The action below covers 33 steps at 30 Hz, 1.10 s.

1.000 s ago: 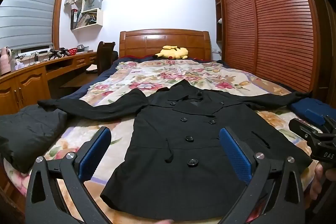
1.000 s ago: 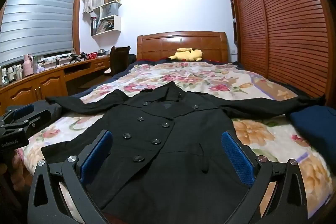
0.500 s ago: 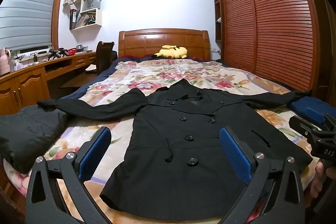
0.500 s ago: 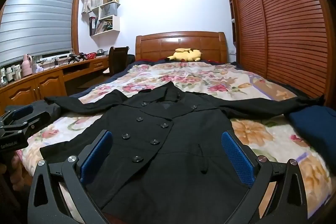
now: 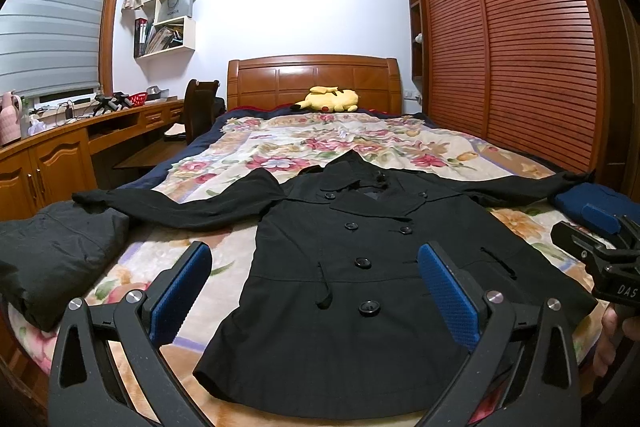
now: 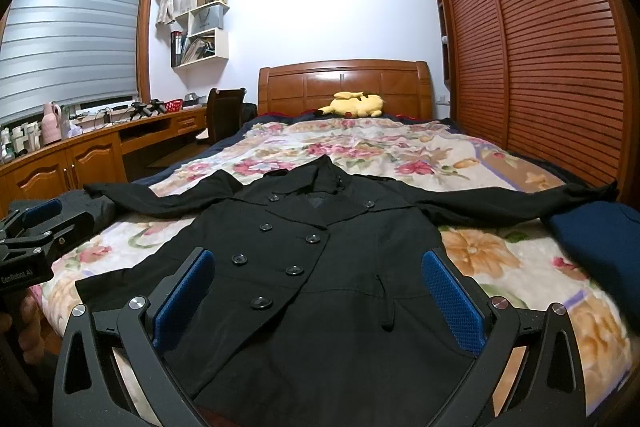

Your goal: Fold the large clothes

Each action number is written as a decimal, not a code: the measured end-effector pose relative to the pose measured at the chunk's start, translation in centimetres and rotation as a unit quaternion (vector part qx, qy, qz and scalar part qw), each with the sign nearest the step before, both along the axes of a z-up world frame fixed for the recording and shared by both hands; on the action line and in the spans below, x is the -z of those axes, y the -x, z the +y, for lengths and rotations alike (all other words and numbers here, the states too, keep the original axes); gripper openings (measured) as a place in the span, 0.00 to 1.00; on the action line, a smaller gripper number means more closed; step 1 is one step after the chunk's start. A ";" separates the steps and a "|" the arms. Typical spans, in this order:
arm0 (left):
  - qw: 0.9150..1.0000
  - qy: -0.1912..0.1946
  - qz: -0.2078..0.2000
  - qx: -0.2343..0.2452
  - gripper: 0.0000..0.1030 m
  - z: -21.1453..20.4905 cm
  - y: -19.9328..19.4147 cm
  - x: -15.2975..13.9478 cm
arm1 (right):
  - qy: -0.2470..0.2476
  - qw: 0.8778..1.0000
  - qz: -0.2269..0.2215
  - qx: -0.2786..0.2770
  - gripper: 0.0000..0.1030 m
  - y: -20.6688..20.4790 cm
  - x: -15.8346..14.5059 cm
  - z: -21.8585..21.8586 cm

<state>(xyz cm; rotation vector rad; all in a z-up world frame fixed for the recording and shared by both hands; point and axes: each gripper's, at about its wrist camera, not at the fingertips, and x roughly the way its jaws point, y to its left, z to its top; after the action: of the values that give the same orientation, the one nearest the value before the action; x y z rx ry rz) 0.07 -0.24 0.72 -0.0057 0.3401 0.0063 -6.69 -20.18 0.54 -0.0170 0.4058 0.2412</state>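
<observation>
At the bottom of both frames, we are looking out between widely spread blue-padded fingers: the left gripper and the right gripper are both gaping and holding nothing, each hovering over the near hem rather than touching cloth. In the left wrist view the right gripper is showing at the right edge; in the right wrist view the left gripper is showing at the left edge, so we are reading the two tools as standing side by side at the foot of the bed.

Just beyond the fingers, the black coat is lying front-up and buttoned on the floral bedspread, filling the centre of each frame. Its long axis is running straight away from us, hem nearest and collar farthest, while the sleeves are stretching crosswise toward the left and right edges. We are judging that no fold has been made yet, and that each gripper is nearer the sleeve on its own side, which suits a first fold inward.

Flanking the sleeve ends, a dark folded garment is sitting at lower left and a navy folded item at right. Farthest off, a yellow plush toy is resting against the wooden headboard.
</observation>
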 end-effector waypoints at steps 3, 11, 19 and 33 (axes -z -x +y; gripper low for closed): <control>1.000 0.000 0.000 0.000 1.00 0.0 0.0 0.0 | 0.000 1.000 -0.001 0.000 1.00 0.0 0.0 0.0; 1.000 -0.001 -0.001 0.000 1.00 0.0 0.0 0.0 | 0.001 1.000 -0.001 -0.001 1.00 0.1 0.0 0.1; 1.000 -0.002 -0.002 0.000 1.00 0.0 0.1 0.0 | 0.001 1.000 -0.002 0.000 1.00 0.1 0.0 0.1; 1.000 -0.003 -0.002 0.000 1.00 -0.1 0.1 0.0 | 0.001 1.000 -0.002 0.000 1.00 0.1 0.0 0.2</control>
<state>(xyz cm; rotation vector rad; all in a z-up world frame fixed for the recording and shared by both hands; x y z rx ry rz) -0.03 -0.35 0.69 0.0004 0.3364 0.0075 -6.83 -20.02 0.51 -0.0189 0.4017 0.2417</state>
